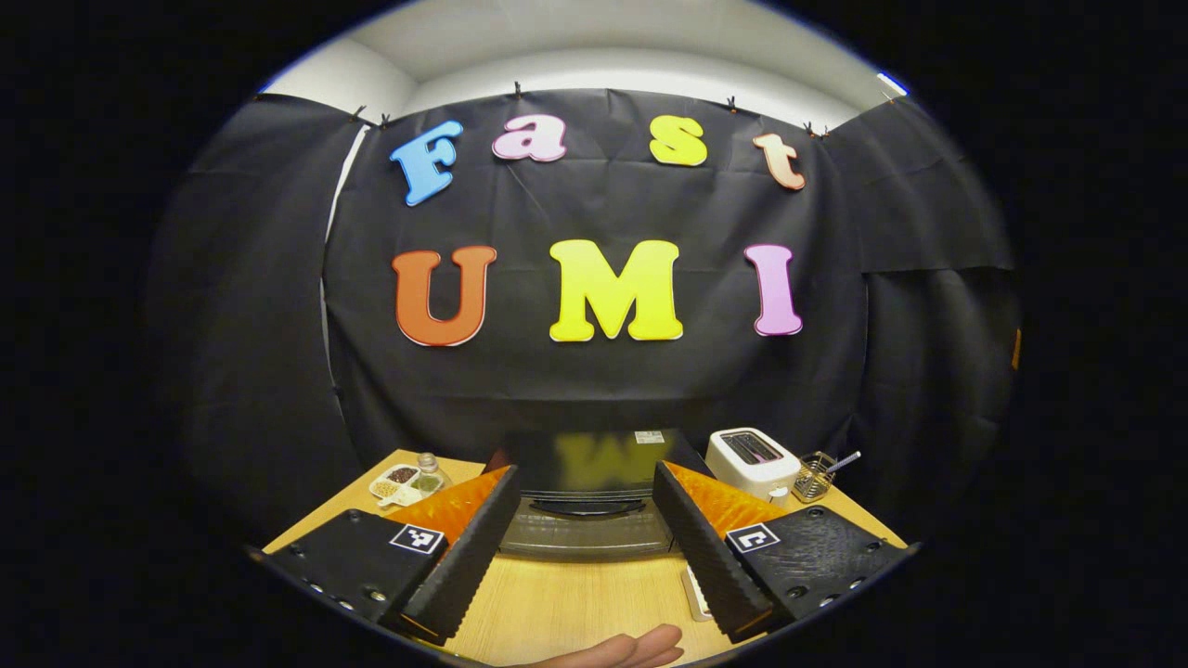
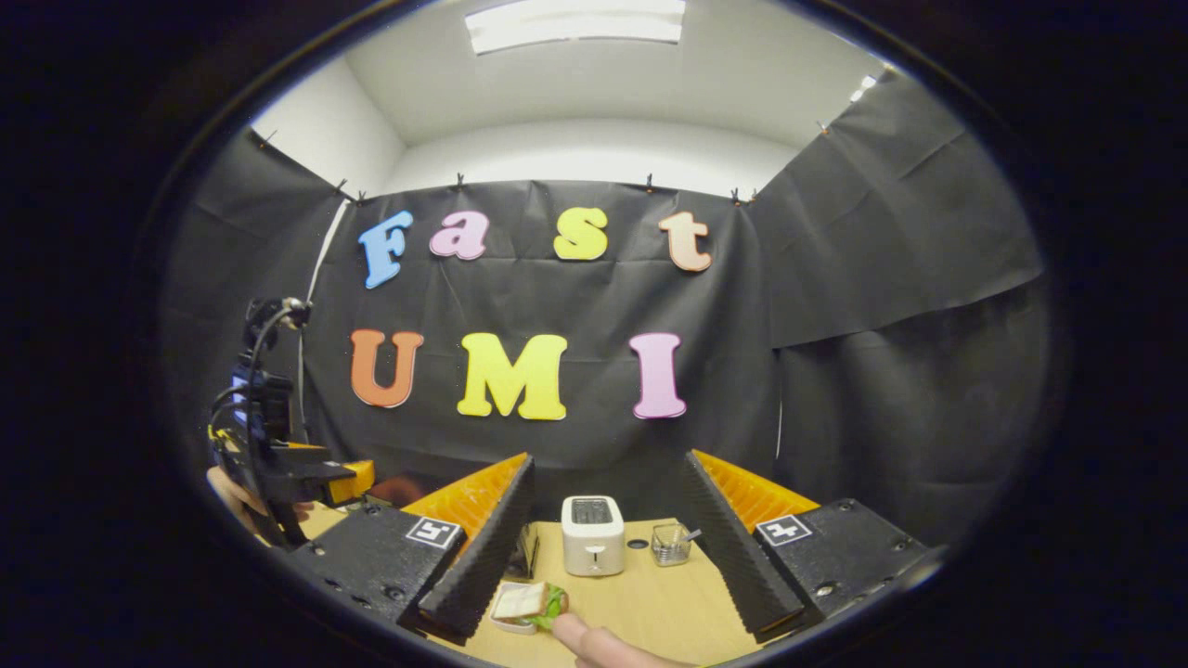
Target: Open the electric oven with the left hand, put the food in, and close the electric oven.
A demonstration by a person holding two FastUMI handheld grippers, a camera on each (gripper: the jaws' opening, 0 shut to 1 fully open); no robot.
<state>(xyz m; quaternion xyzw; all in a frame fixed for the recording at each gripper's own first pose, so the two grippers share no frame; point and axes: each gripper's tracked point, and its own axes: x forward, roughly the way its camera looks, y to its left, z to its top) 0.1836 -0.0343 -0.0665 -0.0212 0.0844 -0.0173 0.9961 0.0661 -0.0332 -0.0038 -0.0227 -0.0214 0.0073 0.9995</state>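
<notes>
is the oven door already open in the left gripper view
No, the oven door stands shut with its handle facing the open left gripper, which has not reached it.

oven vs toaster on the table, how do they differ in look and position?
The oven is dark, wide and low, with a front door and handle; the toaster is white, small and boxy, with top slots. The oven sits straight ahead between the left gripper fingers; the toaster stands off to its right. Both rest on the wooden table.
</notes>
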